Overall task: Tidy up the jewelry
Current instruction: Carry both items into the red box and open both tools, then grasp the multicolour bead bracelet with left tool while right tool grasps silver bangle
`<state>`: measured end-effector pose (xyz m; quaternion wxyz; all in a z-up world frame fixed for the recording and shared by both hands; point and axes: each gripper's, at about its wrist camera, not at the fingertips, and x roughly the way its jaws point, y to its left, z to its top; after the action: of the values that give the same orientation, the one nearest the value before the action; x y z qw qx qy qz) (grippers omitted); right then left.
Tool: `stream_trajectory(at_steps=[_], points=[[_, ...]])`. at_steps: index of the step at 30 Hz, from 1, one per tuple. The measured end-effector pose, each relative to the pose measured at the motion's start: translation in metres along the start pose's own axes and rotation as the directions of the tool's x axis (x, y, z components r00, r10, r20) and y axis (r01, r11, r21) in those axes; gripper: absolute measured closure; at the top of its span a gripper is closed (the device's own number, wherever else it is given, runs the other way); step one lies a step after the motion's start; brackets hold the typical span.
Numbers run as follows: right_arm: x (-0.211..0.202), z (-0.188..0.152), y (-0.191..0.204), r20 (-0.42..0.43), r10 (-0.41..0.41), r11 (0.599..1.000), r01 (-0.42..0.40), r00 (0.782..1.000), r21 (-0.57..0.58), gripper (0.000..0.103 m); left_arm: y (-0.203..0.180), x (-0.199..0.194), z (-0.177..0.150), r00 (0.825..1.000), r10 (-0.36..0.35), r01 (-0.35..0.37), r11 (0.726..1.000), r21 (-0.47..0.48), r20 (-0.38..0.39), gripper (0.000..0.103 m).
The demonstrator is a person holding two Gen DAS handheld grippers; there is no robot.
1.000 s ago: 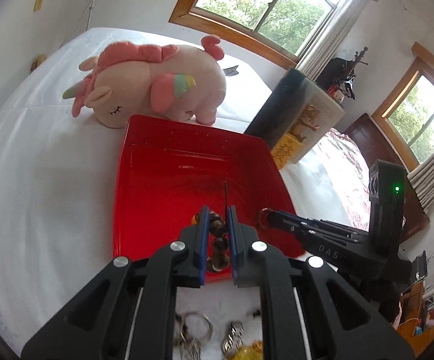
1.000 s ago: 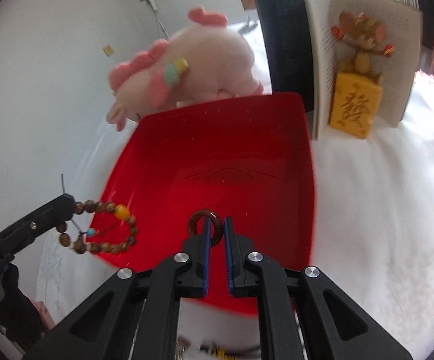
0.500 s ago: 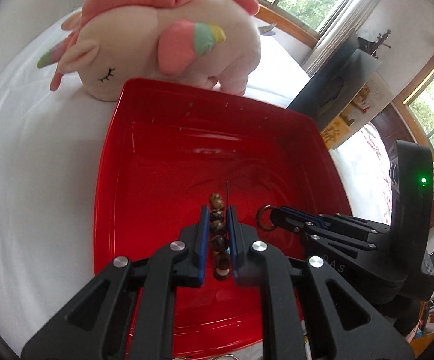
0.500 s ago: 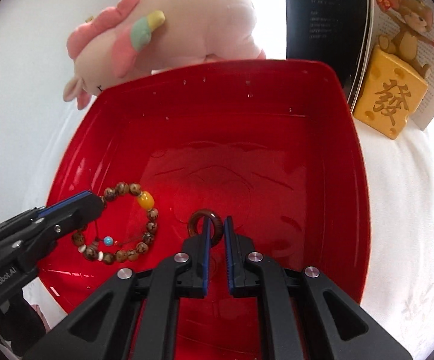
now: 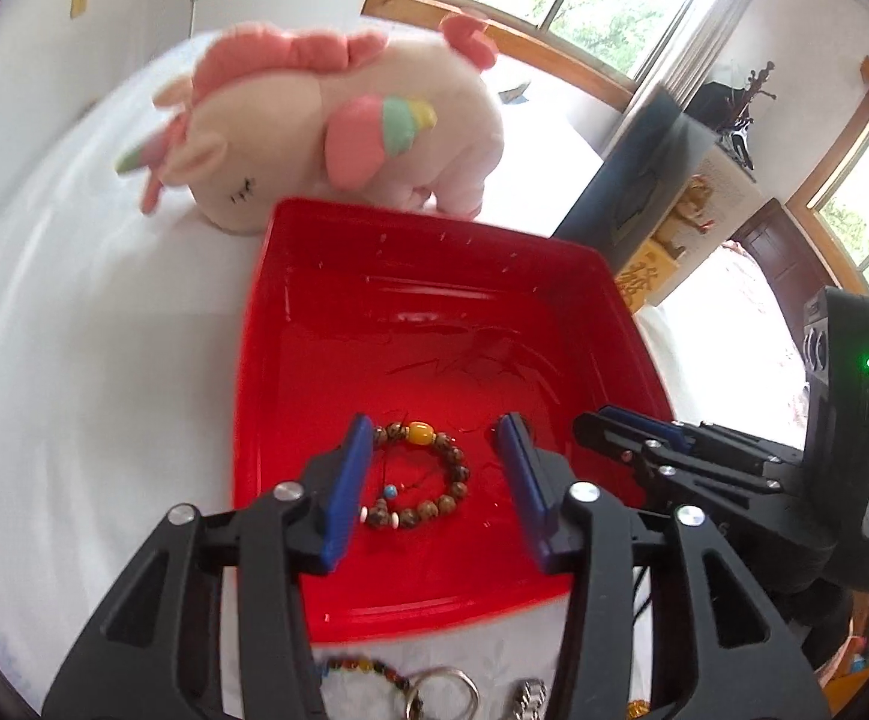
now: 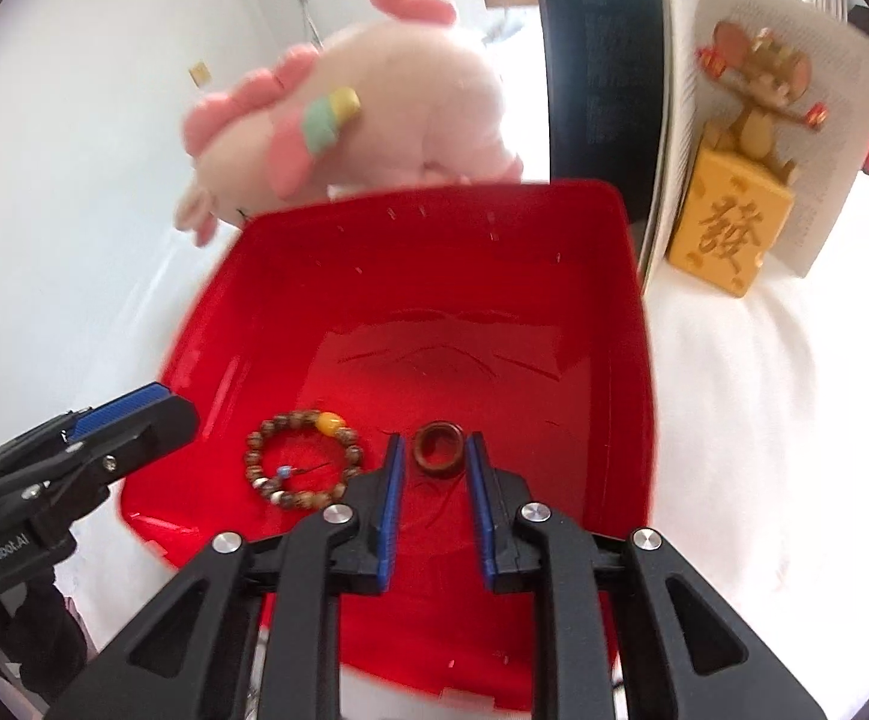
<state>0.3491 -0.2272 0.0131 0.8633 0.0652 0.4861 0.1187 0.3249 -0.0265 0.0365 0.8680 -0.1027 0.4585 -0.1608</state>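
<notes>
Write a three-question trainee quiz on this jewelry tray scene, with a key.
1. True or false: the bead bracelet lies on the floor of the red tray.
2. Which item lies between the open fingers of the right hand-held gripper? A. a brown ring B. a key ring C. a gold chain
3. Fill in: the plush toy behind the tray is a pink ____.

Key
1. True. The left hand-held gripper has just been opening, and its pads stand clear on either side of the bracelet.
2. A. The brown ring rests in the tray, beside the bracelet.
3. Unicorn: the plush unicorn sits at the tray's far edge.
</notes>
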Motion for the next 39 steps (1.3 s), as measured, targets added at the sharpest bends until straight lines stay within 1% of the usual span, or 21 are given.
stream_trajectory(at_steps=[3, 6, 9, 13, 16, 18, 21, 23, 25, 27, 30, 35, 39], points=[[-0.022, -0.004, 0.002, 0.038, -0.002, 1.0, 0.002, 0.999, -0.002, 0.082, -0.008, -0.026, -0.007, 1.0, -0.004, 0.004, 1.0, 0.008, 0.029, 0.056], [-0.039, -0.011, 0.006, 0.062, 0.006, 1.0, -0.005, 0.998, -0.01, 0.082, -0.013, -0.051, -0.017, 0.998, 0.022, -0.024, 0.999, 0.027, 0.052, 0.056], [-0.052, -0.02, 0.012, 0.073, 0.019, 1.0, -0.017, 0.997, -0.027, 0.082, -0.011, -0.067, -0.029, 0.995, 0.08, -0.081, 0.996, 0.023, 0.055, 0.056], [-0.062, -0.037, 0.016, 0.064, 0.01, 0.999, -0.007, 0.998, -0.041, 0.082, 0.0, -0.077, -0.05, 0.992, 0.122, -0.123, 0.992, 0.02, 0.027, 0.056], [-0.069, -0.049, 0.012, 0.059, -0.002, 0.999, 0.004, 0.998, -0.032, 0.082, 0.01, -0.076, -0.067, 0.987, 0.159, -0.159, 0.987, 0.024, -0.003, 0.057], [-0.07, -0.055, 0.013, 0.056, -0.004, 1.0, 0.006, 0.998, -0.031, 0.082, 0.017, -0.073, -0.076, 0.987, 0.159, -0.158, 0.987, 0.017, -0.032, 0.057], [-0.073, -0.066, 0.018, 0.049, 0.008, 0.999, -0.006, 0.999, -0.042, 0.082, 0.025, -0.069, -0.089, 0.985, 0.166, -0.165, 0.986, 0.018, -0.05, 0.057], [-0.07, -0.073, 0.025, 0.035, 0.02, 0.998, -0.018, 0.999, -0.059, 0.082, 0.035, -0.058, -0.097, 0.98, 0.177, -0.177, 0.984, 0.012, -0.091, 0.059], [-0.066, -0.079, 0.033, 0.015, 0.038, 0.996, -0.036, 0.999, -0.082, 0.082, 0.042, -0.048, -0.101, 0.976, 0.181, -0.181, 0.983, 0.005, -0.123, 0.066], [-0.059, -0.086, 0.041, -0.017, 0.068, 0.993, -0.069, 0.998, -0.098, 0.082, 0.047, -0.039, -0.104, 0.972, 0.181, -0.182, 0.983, 0.002, -0.152, 0.067], [-0.047, -0.094, 0.048, -0.059, 0.085, 0.989, -0.091, 0.995, -0.113, 0.082, 0.05, -0.027, -0.107, 0.969, 0.169, -0.171, 0.985, 0.008, -0.182, 0.067], [-0.029, -0.104, 0.055, -0.108, 0.083, 0.988, -0.096, 0.991, -0.121, 0.083, 0.047, -0.015, -0.112, 0.964, 0.159, -0.157, 0.987, 0.026, -0.212, 0.067], [-0.022, -0.107, 0.058, -0.129, 0.082, 0.987, -0.098, 0.988, -0.124, 0.083, 0.049, -0.008, -0.114, 0.961, 0.158, -0.157, 0.987, 0.022, -0.229, 0.067]])
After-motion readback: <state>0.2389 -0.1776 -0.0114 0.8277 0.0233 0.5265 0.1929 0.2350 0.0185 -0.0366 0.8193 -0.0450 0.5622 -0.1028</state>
